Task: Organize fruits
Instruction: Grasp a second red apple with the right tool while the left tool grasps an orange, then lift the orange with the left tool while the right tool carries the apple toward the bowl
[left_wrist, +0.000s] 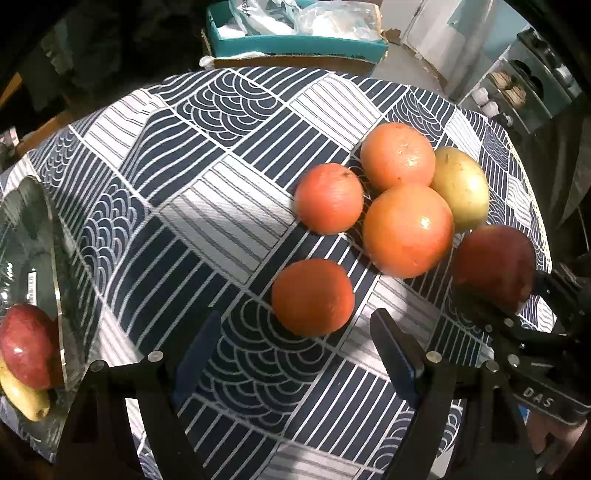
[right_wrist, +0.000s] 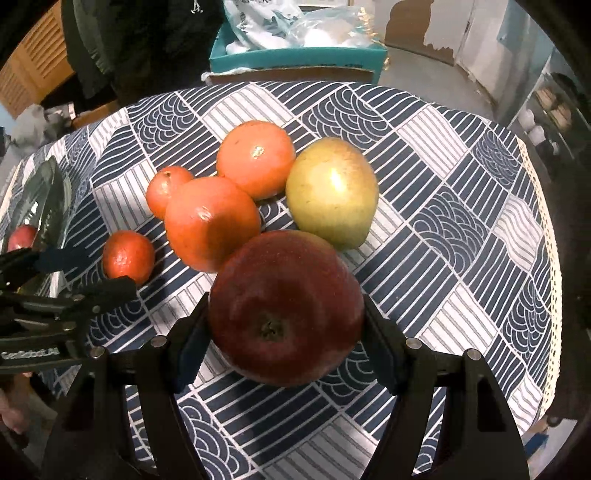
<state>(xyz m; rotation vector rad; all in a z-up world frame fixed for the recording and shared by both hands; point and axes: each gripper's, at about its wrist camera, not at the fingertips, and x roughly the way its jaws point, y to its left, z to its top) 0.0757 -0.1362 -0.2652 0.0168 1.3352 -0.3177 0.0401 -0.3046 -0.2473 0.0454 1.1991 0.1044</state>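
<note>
We pinch the red apple (right_wrist: 286, 308) in our right gripper (right_wrist: 286, 332), bound, we judge, for the glass bowl (left_wrist: 55, 295); left gripper (left_wrist: 295, 354) spread, nearing the small orange (left_wrist: 313, 297)

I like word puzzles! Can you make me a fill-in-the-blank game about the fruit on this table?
The right gripper holds a dark red ____.
The left gripper holds ____.
Loose on the tablecloth lie ____ orange fruits.
The glass dish already has a red ____ in it.

Missing words: apple; nothing; four; apple
</note>
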